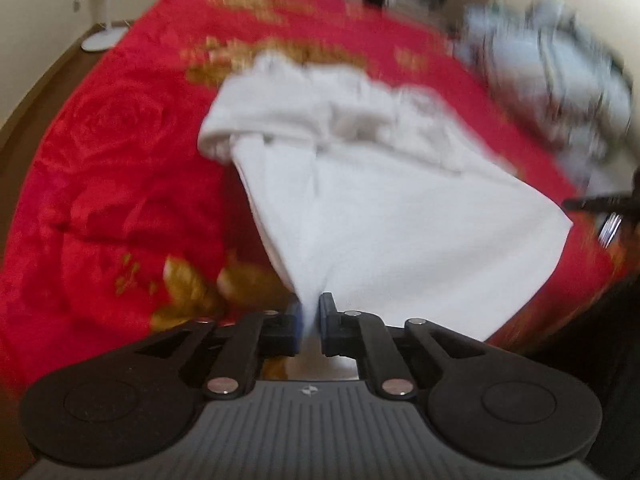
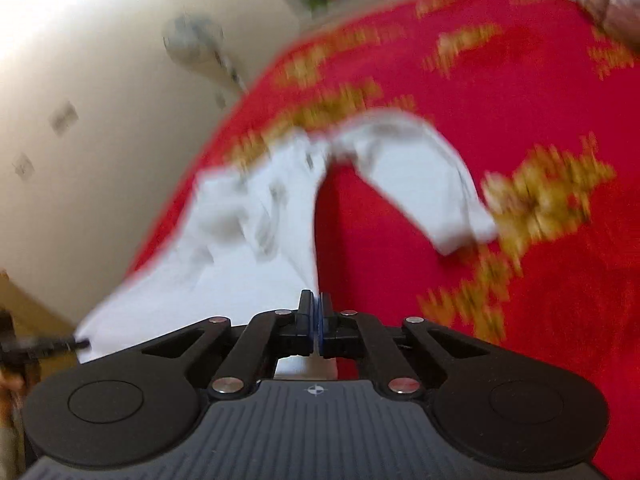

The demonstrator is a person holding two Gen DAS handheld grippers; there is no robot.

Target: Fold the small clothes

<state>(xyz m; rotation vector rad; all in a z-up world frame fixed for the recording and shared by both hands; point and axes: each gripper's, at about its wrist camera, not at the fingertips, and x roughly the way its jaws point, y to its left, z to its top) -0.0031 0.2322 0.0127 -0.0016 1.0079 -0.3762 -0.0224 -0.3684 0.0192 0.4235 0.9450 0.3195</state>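
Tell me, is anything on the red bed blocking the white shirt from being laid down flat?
Nothing visible is. Both the left tool and right tool already pinch the white shirt, and the red blanket around it looks bare. The grey clothes pile sits off to the side.

- The white garment (image 1: 380, 216) I see is soft matt cloth, smooth where stretched, creased at its far end.
- The red bedspread (image 1: 120, 168) looks plush and faintly sheeny, with gold woven patterns.
- My left gripper (image 1: 310, 312) and right gripper (image 2: 317, 312) are matt black plastic with shiny metal pins; their bodies are ribbed grey.
- The floor (image 1: 44, 80) looks like brown wood.
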